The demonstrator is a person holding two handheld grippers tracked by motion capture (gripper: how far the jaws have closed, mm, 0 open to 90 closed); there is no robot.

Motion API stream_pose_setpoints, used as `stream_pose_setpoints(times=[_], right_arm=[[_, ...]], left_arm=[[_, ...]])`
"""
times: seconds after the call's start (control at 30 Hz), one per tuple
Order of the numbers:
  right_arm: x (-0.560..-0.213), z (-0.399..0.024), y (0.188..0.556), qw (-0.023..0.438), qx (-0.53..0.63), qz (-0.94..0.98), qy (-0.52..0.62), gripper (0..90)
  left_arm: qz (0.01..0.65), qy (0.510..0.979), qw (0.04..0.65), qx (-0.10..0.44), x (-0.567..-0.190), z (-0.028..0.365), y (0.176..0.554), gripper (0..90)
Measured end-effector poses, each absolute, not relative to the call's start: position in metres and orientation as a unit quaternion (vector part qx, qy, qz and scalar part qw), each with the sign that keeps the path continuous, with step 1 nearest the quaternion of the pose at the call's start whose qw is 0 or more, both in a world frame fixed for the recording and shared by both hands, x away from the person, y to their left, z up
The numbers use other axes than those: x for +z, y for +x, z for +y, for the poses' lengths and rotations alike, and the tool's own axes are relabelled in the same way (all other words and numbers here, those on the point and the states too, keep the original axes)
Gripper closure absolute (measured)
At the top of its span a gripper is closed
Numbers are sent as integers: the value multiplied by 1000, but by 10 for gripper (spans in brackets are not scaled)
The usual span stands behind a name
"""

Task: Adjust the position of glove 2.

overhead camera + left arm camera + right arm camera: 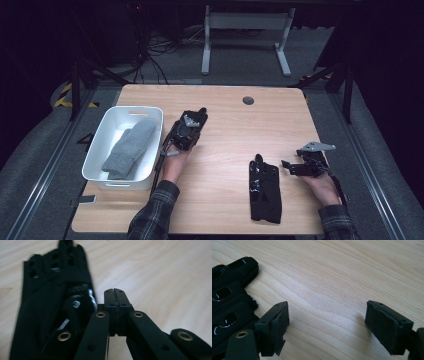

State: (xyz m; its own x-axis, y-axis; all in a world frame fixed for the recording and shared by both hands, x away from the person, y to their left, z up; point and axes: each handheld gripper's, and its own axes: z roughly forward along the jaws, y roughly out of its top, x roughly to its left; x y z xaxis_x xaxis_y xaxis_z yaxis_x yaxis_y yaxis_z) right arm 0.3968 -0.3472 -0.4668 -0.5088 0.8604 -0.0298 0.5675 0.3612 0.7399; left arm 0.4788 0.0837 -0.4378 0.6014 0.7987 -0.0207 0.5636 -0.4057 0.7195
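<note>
A black glove [265,190] with shiny patches lies flat on the wooden table [225,135], front right. My right gripper [290,162] sits just right of it and points at it. Its jaws stand wide open [327,325] over bare wood, with the glove's slotted fingers [229,305] beside its left jaw. My left gripper [199,116] is beside the white bin and points away from the person. Its jaws are shut [115,293] with nothing visible between them. A black glove [50,305] lies close on their left; I cannot tell if it is the same glove.
A white plastic bin [97,155] stands at the table's left edge with a grey mitten [131,147] lying in it. A round cable hole [248,100] sits near the far edge. Bare wood stretches between the two grippers.
</note>
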Motion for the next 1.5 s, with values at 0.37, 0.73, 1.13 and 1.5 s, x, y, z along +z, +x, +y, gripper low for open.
stream_pose_setpoints(times=[0.37,0.73,1.13,1.5], right_arm=[[-467,-347,397,212,346,797,447,186],[-467,-346,397,212,345,796,450,170],[-468,-346,396,213,344,795,452,162],[-468,-346,397,212,344,795,452,161]], left_arm=[[439,823,326,153,-457,87,505,900],[412,834,344,125,-459,82,481,900],[362,858,353,92,-457,51,440,900],[329,867,368,65,-458,22,407,900]])
